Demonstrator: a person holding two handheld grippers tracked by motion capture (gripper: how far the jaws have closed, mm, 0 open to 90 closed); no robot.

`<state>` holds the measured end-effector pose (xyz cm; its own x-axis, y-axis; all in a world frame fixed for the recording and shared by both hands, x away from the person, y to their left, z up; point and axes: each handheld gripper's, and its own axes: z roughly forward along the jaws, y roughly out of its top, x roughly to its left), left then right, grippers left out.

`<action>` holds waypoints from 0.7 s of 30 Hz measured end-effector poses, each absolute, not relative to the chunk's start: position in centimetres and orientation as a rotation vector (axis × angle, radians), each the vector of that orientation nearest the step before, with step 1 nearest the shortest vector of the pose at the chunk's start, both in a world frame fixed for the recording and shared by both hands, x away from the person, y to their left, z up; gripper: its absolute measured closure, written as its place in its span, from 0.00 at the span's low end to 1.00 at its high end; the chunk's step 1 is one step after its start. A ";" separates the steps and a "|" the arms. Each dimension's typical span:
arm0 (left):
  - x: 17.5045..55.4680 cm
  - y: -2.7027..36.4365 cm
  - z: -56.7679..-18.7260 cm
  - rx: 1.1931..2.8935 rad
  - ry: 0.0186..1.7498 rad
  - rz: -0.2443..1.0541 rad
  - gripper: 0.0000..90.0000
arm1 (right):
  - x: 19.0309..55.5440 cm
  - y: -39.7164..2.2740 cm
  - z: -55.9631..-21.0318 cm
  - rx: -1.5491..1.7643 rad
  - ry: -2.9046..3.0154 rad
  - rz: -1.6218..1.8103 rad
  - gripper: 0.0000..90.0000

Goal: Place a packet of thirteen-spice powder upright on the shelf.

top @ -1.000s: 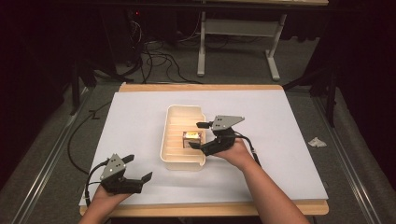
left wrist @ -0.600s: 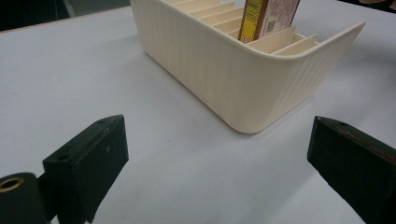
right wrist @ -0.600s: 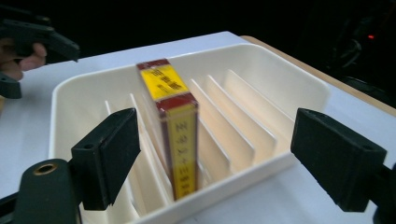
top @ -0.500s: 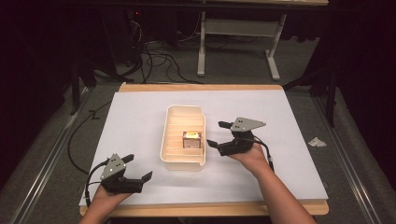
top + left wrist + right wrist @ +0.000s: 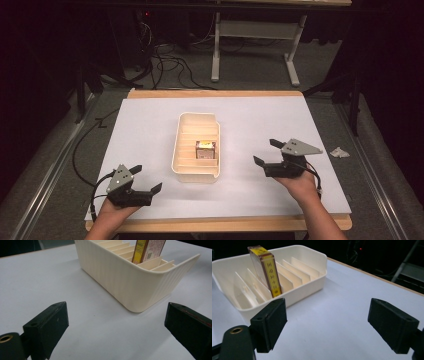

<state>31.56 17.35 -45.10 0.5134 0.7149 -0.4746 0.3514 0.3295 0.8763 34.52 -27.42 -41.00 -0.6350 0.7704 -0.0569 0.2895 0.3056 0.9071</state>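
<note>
A: Left gripper point(image 5: 145, 186) sitting at the near-left corner of the counter point(image 5: 150, 120), same spot as a second ago. Fingers point(image 5: 47, 327) spread wide, released, nothing between them, just white counter. It's pointing at the near end of the cream tray point(image 5: 186, 172).

B: Tray position?

A: Mid-counter, long axis running away from the person, unchanged. Divider slats inside are splitting it into narrow slots. The small box point(image 5: 205, 149) is standing upright in one of the nearer slots, leaning against a slat. Yellow side panel, brown edges; print too small to read.

B: Right side?

A: That's what's changing. A second ago the right gripper point(image 5: 266, 153) was over the tray, right at the box. Half a second ago it was just off the tray's right wall. Now it's sitting well right of the tray, over bare counter, box left behind in its slot.

B: Finger state?

A: Right fingers point(image 5: 270, 320) standing wide apart, released, nothing held. Right gripper view is showing the tray and box off to its left, apart from the fingers.

B: Anything else?

A: Crumpled scrap of paper point(image 5: 339, 152) lying on the floor beyond the counter's right edge. Not moving.
</note>
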 end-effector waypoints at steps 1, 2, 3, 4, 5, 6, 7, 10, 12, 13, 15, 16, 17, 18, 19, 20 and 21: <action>31.6 17.4 -45.1 1.268 1.072 0.310 0.06 | 33.8 -28.0 -41.2 0.952 2.070 1.299 0.17; 31.6 17.4 -45.1 1.268 1.072 0.310 0.06 | 33.8 -28.0 -41.2 0.952 2.070 1.299 0.17; 31.7 17.4 -45.1 1.265 1.077 0.314 0.06 | 32.7 -29.1 -41.5 0.977 2.036 1.305 0.18; 31.7 17.4 -45.2 1.266 1.079 0.318 0.06 | 32.3 -29.4 -41.6 0.996 2.024 1.312 0.17; 31.7 17.3 -45.2 1.267 1.080 0.320 0.06 | 31.8 -29.9 -41.9 1.006 2.009 1.315 0.17; 31.7 17.3 -45.2 1.269 1.080 0.323 0.06 | 31.2 -30.4 -42.2 1.018 1.986 1.316 0.18; 31.8 17.3 -45.2 1.268 1.078 0.324 0.06 | 31.0 -30.7 -42.5 1.024 1.972 1.322 0.18; 32.1 17.3 -45.3 1.263 1.090 0.339 0.06 | 30.6 -31.1 -43.5 1.046 1.968 1.347 0.18; 32.2 17.2 -45.4 1.266 1.093 0.347 0.06 | 30.9 -30.9 -44.0 1.053 1.997 1.337 0.18; 32.2 17.2 -45.4 1.265 1.094 0.348 0.06 | 31.1 -30.8 -44.1 1.037 2.001 1.334 0.17; 32.2 17.1 -45.4 1.265 1.095 0.347 0.06 | 31.1 -30.6 -44.2 1.024 2.009 1.329 0.17; 32.2 17.1 -45.4 1.261 1.098 0.344 0.06 | 31.1 -30.5 -44.2 1.014 2.014 1.329 0.18; 32.2 17.1 -45.5 1.267 1.098 0.346 0.06 | 31.1 -30.4 -44.2 0.995 2.019 1.323 0.18; 32.2 17.1 -45.5 1.267 1.098 0.346 0.06 | 31.1 -30.5 -44.2 0.998 2.018 1.325 0.18; 32.2 17.0 -45.6 1.275 1.098 0.344 0.06 | 31.1 -30.6 -44.2 1.004 2.013 1.331 0.18; 32.2 17.0 -45.6 1.275 1.100 0.342 0.06 | 31.1 -30.6 -44.2 1.012 2.011 1.331 0.18; 32.3 17.0 -45.6 1.273 1.101 0.341 0.06 | 31.1 -30.7 -44.2 1.010 2.010 1.332 0.18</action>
